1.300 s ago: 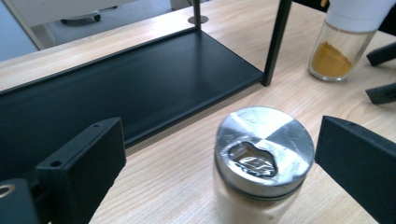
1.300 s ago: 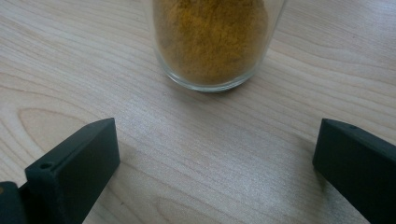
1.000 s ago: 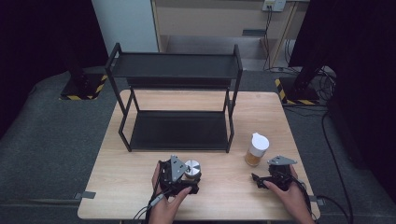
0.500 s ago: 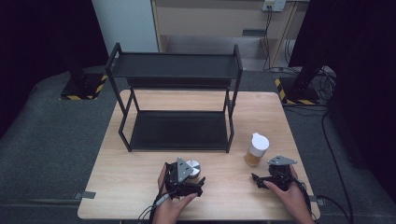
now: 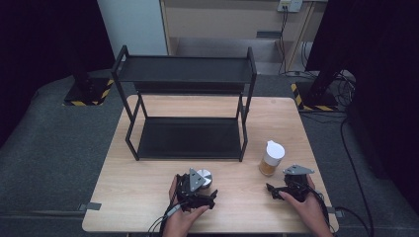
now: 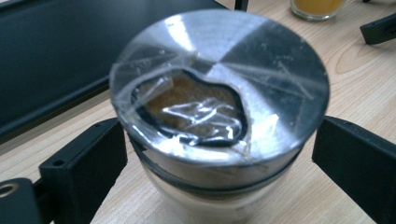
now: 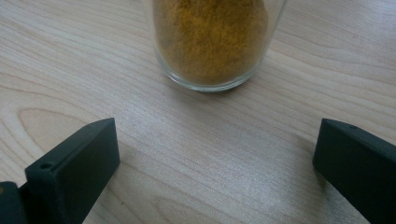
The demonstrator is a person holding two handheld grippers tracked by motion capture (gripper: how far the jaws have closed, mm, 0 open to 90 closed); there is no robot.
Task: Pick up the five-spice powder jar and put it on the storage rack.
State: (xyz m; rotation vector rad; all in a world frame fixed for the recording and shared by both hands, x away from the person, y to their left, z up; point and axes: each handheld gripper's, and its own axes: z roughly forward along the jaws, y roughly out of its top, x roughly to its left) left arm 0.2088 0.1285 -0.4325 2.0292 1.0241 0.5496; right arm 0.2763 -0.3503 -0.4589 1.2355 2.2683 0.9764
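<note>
Start from the black two-tier rack (image 5: 185, 106) at the back of the surface (image 5: 148, 197) and read everything off it. Just in front of the rack's lower shelf, a little right of its middle, stands the steel-lidded jar (image 5: 203, 177), upright, and your left claw (image 5: 200, 192) sits right at it on your side. In the left gripper view the jar (image 6: 219, 116) rises between the two black jaws, which stand spread on either side of its body with a clear gap to each; nothing is pinched yet. The jar lies straight ahead of that claw, its long axis vertical, so the closing line has to cross the round body below the lid, and I judge the left hand the one placed to take it. The lid is brushed metal with a dark-rimmed window covered in crinkled clear film, brownish contents showing beneath, and a dark ring runs round under the lid; the smooth wall may slip if you grip too near the top. Farther right, off the rack's front right leg, stands a glass jar with a white cap (image 5: 271, 158), holding orange-yellow powder. Your right claw (image 5: 284, 190) rests just on your side of it, jaws wide apart on the bare wood, the powder jar (image 7: 212, 42) ahead and untouched.
</note>
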